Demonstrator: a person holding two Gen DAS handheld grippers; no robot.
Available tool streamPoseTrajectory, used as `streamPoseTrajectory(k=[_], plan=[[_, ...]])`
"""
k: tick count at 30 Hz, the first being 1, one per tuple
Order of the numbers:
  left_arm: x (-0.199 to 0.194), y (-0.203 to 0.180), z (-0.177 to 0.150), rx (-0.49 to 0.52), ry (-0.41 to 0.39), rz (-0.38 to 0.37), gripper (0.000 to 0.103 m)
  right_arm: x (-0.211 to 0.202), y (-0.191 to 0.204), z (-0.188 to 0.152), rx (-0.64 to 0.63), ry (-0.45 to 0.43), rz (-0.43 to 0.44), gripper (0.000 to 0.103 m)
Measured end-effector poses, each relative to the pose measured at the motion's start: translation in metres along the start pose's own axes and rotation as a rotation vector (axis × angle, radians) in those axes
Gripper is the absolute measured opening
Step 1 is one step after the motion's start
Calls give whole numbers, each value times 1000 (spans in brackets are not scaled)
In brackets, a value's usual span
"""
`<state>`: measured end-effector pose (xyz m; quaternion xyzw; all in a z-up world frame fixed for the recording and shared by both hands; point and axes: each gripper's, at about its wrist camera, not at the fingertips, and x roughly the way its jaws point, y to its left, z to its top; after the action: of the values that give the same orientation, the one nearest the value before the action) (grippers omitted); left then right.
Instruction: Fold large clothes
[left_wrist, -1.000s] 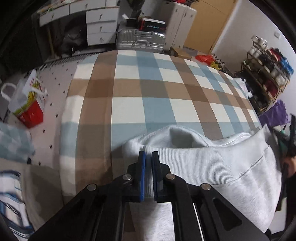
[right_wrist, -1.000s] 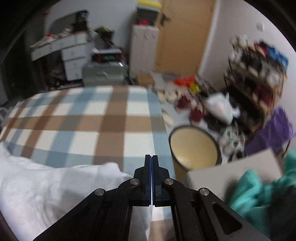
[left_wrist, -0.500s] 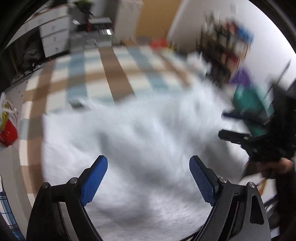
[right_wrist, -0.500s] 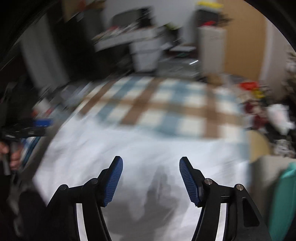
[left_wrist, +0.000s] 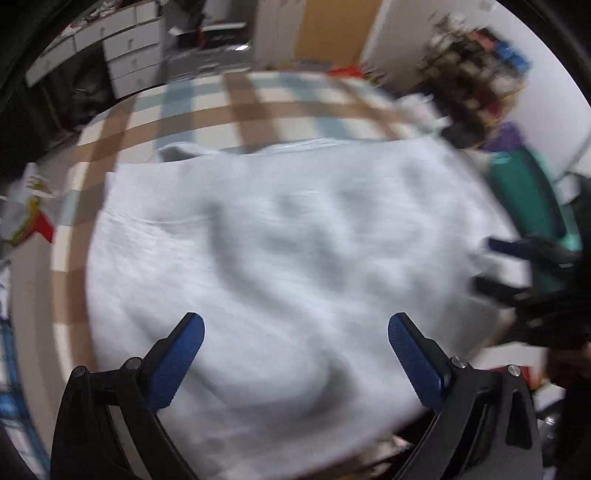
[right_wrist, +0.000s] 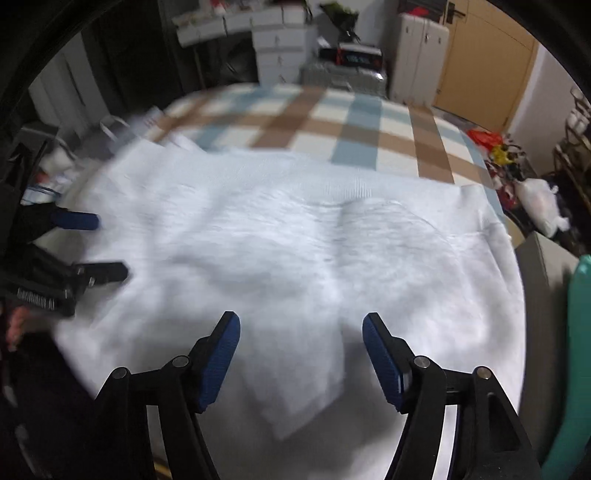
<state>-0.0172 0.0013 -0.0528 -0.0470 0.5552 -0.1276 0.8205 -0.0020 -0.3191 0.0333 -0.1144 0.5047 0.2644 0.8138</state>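
A large white sweatshirt (left_wrist: 280, 251) lies spread flat over the near part of a bed with a blue, brown and white checked cover (left_wrist: 236, 107). It also shows in the right wrist view (right_wrist: 295, 243). My left gripper (left_wrist: 295, 332) is open and empty above the garment's near edge. My right gripper (right_wrist: 301, 332) is open and empty above the garment too. Each gripper shows in the other's view: the right one (left_wrist: 517, 266) at the garment's right edge, the left one (right_wrist: 85, 247) at its left edge. Both views are motion-blurred.
White drawers (right_wrist: 280, 44) and a silver suitcase (right_wrist: 343, 74) stand beyond the bed's far end. A wooden door (right_wrist: 484, 62) is at the back right. Clutter and a shoe rack (left_wrist: 476, 74) line the right side. A teal garment (left_wrist: 528, 192) lies to the right.
Both grippers were shut on the sweatshirt's edge one second ago. They have let go, opened wide and pulled back, and the sweatshirt now lies spread flat on the bed.
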Motion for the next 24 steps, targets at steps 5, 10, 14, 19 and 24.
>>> streamPoseTrajectory(k=[5, 10, 14, 19, 24], plan=[[61, -6, -28, 54, 148, 78, 99, 27, 19, -34, -54, 107, -75, 70], [66, -4, -25, 26, 98, 98, 102, 53, 14, -42, -17, 116, -95, 75], [41, 4, -24, 5, 72, 147, 102, 17, 6, -37, 0, 81, -120, 74], [61, 40, -33, -47, 96, 122, 102, 10, -47, -53, 97, 106, -211, 76], [49, 35, -19, -60, 97, 138, 101, 41, -74, -74, 126, 181, -166, 82]])
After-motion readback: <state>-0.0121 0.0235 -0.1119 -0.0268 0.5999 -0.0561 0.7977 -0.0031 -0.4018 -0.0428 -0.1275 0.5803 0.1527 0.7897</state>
